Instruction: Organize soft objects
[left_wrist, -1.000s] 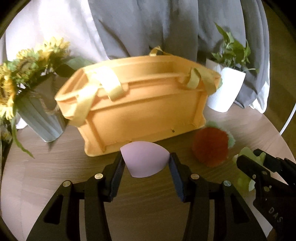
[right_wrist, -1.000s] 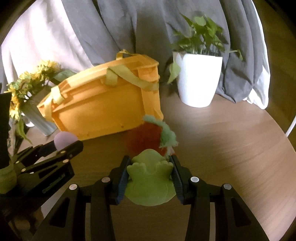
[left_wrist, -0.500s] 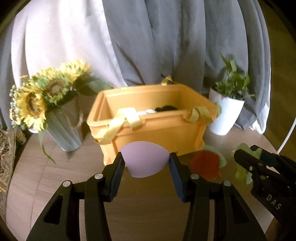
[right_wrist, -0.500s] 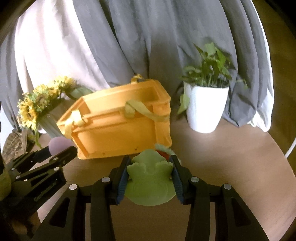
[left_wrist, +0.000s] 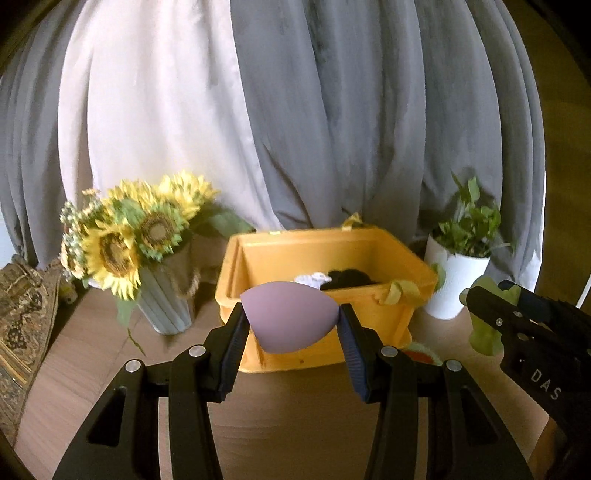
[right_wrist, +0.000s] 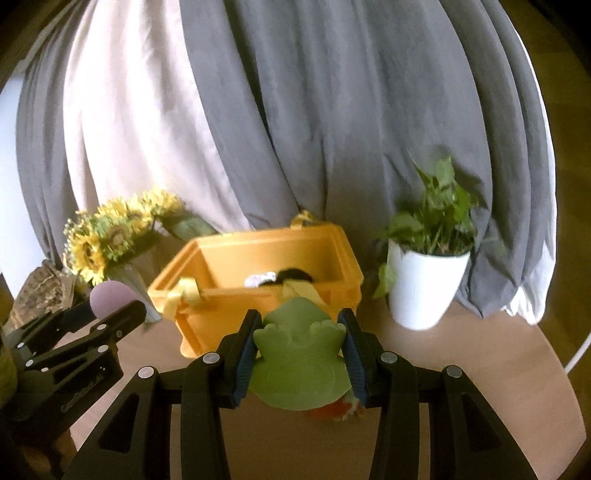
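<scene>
My left gripper (left_wrist: 291, 321) is shut on a lilac egg-shaped sponge (left_wrist: 288, 317), held up in front of the orange crate (left_wrist: 369, 314). My right gripper (right_wrist: 301, 332) is shut on a green frog-shaped soft toy (right_wrist: 299, 362), also raised before the orange crate (right_wrist: 221, 325). Inside the crate lie a white soft item (left_wrist: 310, 278) and a black one (left_wrist: 349, 276). An orange-red fuzzy toy with green fringe (left_wrist: 421, 354) rests on the table by the crate's front right corner, mostly hidden behind the frog in the right wrist view. Each gripper shows in the other's view, the left gripper (right_wrist: 110, 306) and the right gripper (left_wrist: 491, 306).
A vase of sunflowers (left_wrist: 147, 251) stands left of the crate and a white pot with a green plant (left_wrist: 458, 280) to its right. Grey and white curtains (left_wrist: 295, 110) hang behind the round wooden table (left_wrist: 295, 424). A patterned cushion (left_wrist: 22, 325) lies at far left.
Both grippers have risen with their toys and tilted downward, so the crate now sits lower in view with its open inside visible. The grips are unchanged.
</scene>
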